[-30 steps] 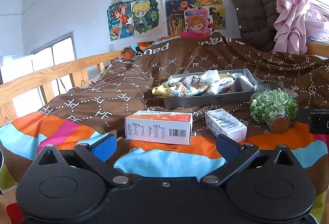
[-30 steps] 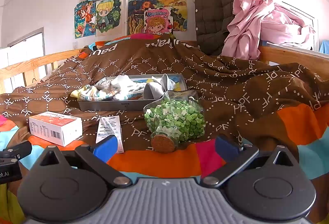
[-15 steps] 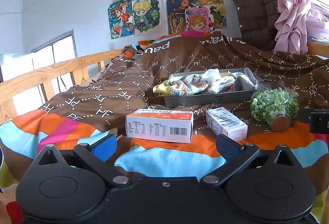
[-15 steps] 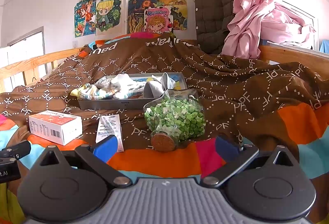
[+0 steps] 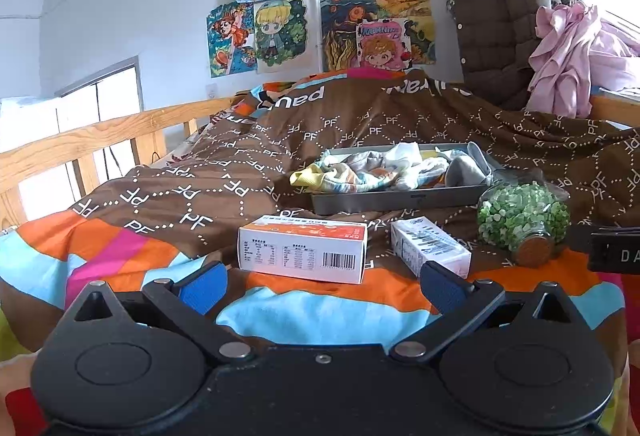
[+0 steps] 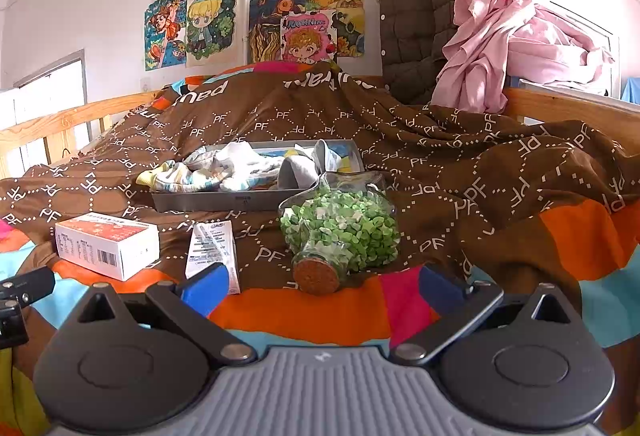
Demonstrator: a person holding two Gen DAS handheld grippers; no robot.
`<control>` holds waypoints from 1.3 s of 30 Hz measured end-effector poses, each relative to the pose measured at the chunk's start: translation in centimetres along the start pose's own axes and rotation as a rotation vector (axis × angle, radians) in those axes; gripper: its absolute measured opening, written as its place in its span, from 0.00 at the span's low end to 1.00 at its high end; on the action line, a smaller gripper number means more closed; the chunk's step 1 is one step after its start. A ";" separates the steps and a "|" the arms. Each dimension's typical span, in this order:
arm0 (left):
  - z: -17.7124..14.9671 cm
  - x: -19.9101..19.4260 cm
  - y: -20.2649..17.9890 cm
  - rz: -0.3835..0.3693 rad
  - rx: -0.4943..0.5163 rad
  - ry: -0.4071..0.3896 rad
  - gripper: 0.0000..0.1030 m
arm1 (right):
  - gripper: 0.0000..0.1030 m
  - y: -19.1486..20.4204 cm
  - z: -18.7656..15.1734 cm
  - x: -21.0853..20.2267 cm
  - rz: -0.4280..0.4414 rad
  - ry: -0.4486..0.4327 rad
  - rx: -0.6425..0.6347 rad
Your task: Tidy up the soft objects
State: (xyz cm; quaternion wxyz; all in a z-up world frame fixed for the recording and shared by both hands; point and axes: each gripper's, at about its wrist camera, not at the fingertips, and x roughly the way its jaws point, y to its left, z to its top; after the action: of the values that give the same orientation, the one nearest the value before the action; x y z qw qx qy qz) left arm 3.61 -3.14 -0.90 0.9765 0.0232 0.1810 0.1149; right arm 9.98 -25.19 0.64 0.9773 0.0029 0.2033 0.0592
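A grey tray (image 5: 400,199) (image 6: 224,200) lies on the bed and holds a heap of socks and small cloths (image 5: 384,169) (image 6: 224,167). One striped cloth hangs over the tray's left rim. My left gripper (image 5: 323,286) is open and empty, low over the near edge of the quilt, short of an orange-and-white box (image 5: 302,250). My right gripper (image 6: 320,286) is open and empty too, just in front of a glass jar of green bits (image 6: 340,232) lying on its side.
A small white carton (image 5: 430,252) (image 6: 212,250) lies between the box (image 6: 106,244) and the jar (image 5: 522,220). A wooden bed rail (image 5: 92,147) runs along the left. A brown padded coat (image 6: 424,15) and pink clothes (image 6: 516,47) hang at the back right.
Both grippers have edged slightly; the views shift only a little. Nothing on the bed has moved, and both grippers stay open.
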 end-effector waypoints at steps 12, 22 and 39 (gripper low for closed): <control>0.4 -0.2 -0.4 -0.010 0.006 0.001 0.99 | 1.00 -0.1 -0.2 0.0 -0.003 0.002 -0.001; 0.4 -0.1 -0.4 -0.019 0.003 0.005 0.99 | 1.00 -0.2 -0.5 0.0 -0.004 0.005 -0.001; 0.5 -0.3 -0.3 -0.025 0.015 -0.001 0.99 | 1.00 -0.1 -0.4 0.1 -0.003 0.021 -0.007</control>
State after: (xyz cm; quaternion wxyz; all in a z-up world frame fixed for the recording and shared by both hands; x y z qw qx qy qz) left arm 3.53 -3.54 -0.39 0.9777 0.0281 0.1817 0.1012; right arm 9.91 -25.31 0.22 0.9752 -0.0016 0.2133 0.0586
